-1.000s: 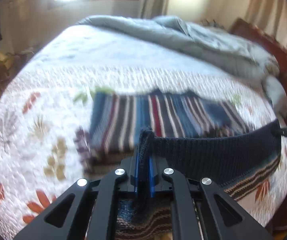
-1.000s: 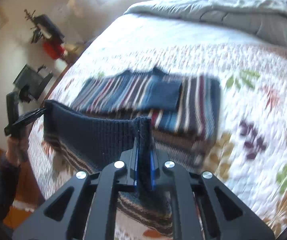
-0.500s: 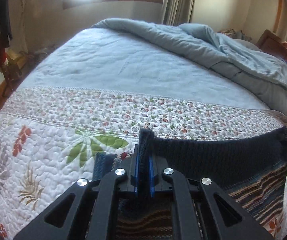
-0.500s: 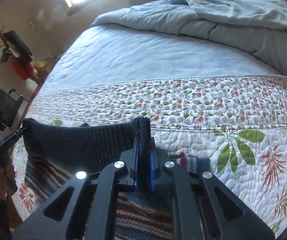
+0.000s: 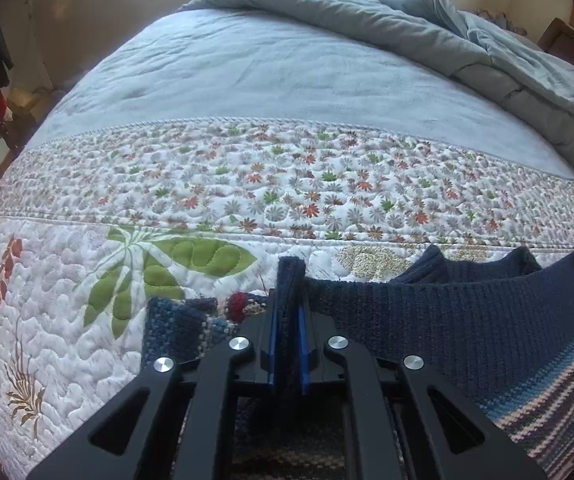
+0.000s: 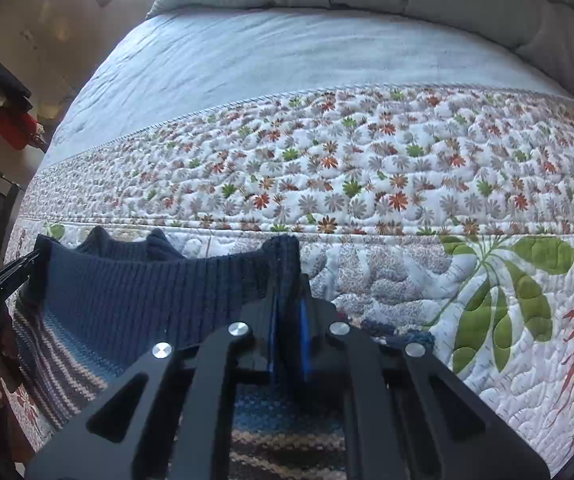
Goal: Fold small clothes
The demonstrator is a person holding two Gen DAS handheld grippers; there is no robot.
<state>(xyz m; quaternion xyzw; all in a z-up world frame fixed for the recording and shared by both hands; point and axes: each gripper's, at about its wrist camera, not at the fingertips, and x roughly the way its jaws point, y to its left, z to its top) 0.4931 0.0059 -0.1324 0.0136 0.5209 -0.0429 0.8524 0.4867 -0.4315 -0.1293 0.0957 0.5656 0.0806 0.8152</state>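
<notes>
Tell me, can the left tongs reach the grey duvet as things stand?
Probably not. The left tongs are shut on the sweater's hem, which the right tongs also pinch; the duvet lies bunched at the far end, across the quilt.

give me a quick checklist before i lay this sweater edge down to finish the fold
1. Left tool clamped on the sweater's navy ribbed hem: ok.
2. Right tool clamped on the same hem: ok.
3. Hem taut between the tools: ok, only a slight sag.
4. Floral quilt ahead free of clutter: ok.
5. Hem lined up with the layer beneath: cannot tell, tools hide it.
6. Sleeves tucked in: cannot tell.
</notes>
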